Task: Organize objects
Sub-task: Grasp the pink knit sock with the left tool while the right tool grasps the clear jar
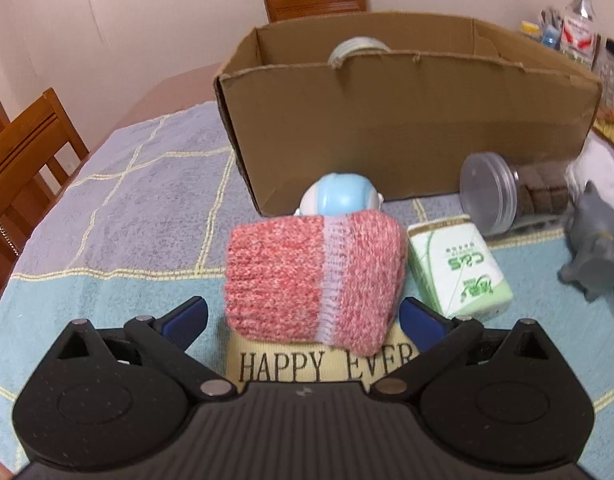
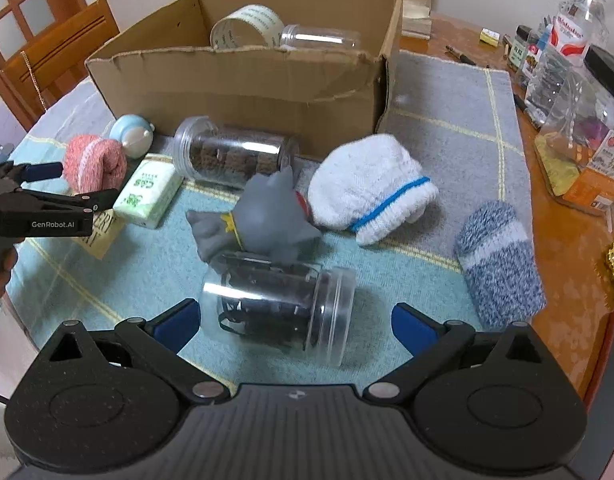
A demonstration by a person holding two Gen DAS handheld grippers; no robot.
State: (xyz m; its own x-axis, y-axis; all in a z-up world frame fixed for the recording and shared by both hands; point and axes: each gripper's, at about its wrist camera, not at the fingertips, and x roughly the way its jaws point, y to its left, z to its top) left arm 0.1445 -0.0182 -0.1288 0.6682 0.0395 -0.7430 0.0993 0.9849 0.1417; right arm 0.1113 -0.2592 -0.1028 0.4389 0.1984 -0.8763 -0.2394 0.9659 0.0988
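While the left gripper [image 1: 303, 312] stands spread wide around the pink sock [image 1: 315, 276], its blue fingers [image 1: 187, 316] flank the roll without pressing it, so nothing is grasped. The sock lies on a cream patch lettered "HAPPY EVER" (part of the towel [image 1: 107, 208] over the table). Just beyond the sock sits a blue-and-white toy [image 1: 337, 198], and to its right a green tissue pack [image 1: 459, 268], touching or nearly so. Farther back is the cardboard box [image 1: 387, 128], open on top, with a tape roll [image 1: 357, 50] showing above its near wall.

The right gripper [image 2: 295, 326] is also released, its jaws wide apart on either side of a clear jar [image 2: 279, 312] lying on its side with dark contents; whether the fingers touch it I cannot tell. A grey toy [image 2: 263, 212] rests just beyond the jar, against it. A second jar [image 2: 231, 152] lies near the box front. Right of the grey toy sits a white sock [image 2: 367, 184] with a blue stripe, and further right a blue-grey sock [image 2: 499, 264] near the towel's edge. Inside the box an empty clear jar [image 2: 319, 38] lies beside the tape roll. Bottles and clutter crowd the bare wood at far right.
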